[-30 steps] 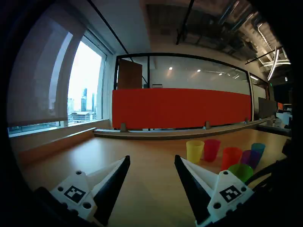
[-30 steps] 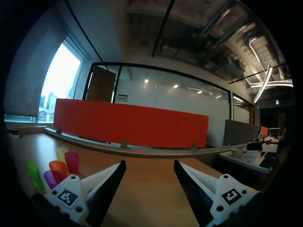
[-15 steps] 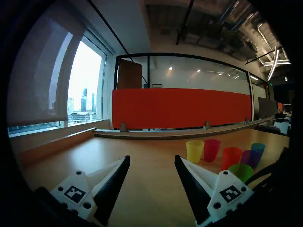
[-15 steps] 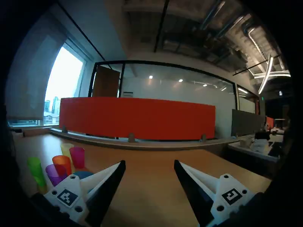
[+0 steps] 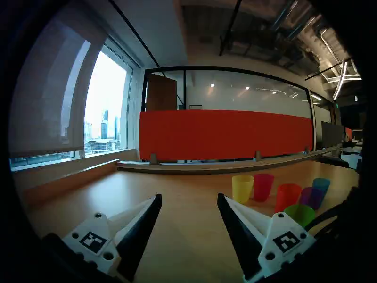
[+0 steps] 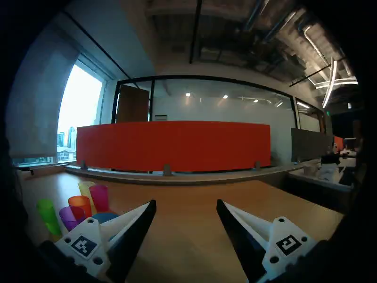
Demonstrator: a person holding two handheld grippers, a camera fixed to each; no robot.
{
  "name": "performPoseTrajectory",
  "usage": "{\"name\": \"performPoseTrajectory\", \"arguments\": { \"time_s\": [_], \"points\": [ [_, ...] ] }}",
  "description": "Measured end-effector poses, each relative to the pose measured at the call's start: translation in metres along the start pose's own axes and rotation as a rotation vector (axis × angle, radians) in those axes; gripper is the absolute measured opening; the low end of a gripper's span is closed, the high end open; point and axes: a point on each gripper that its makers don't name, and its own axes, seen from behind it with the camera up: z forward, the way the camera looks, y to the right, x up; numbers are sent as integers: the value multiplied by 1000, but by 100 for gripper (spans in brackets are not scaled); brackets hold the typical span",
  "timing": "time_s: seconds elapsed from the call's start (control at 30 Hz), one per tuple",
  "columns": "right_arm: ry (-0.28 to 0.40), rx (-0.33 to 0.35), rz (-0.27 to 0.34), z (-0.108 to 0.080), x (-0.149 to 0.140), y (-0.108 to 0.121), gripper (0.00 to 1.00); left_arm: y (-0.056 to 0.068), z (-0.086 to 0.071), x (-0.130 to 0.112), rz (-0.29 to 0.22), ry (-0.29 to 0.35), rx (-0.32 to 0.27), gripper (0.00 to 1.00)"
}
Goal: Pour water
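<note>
Several translucent plastic cups stand together on the wooden table. In the left gripper view they sit at the right: a yellow cup (image 5: 242,188), a pink cup (image 5: 263,187), an orange cup (image 5: 287,196), a purple cup (image 5: 311,196), a blue cup (image 5: 321,185) and a green cup (image 5: 299,214). My left gripper (image 5: 189,210) is open, low over the table, left of the cups. In the right gripper view the same cluster lies at the lower left: a green cup (image 6: 48,216), a purple cup (image 6: 69,218), an orange cup (image 6: 80,205), a pink cup (image 6: 99,197). My right gripper (image 6: 186,211) is open, to their right.
A red partition (image 5: 226,135) with a low ledge runs along the table's far edge. A window (image 5: 106,111) is at the left. Another desk with items (image 6: 323,172) stands off to the right. Bare tabletop (image 6: 188,231) stretches ahead of both grippers.
The right gripper's view has swung left and tipped down a little, so the cups have come further into its frame. The left gripper has stayed still.
</note>
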Motion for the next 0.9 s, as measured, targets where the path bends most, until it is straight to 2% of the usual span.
{"name": "performPoseTrajectory", "arguments": {
  "time_s": [0.9],
  "points": [
    [-22,7,2,-3,-7,0,99,0,0,0,0,0,0,87]
  ]
}}
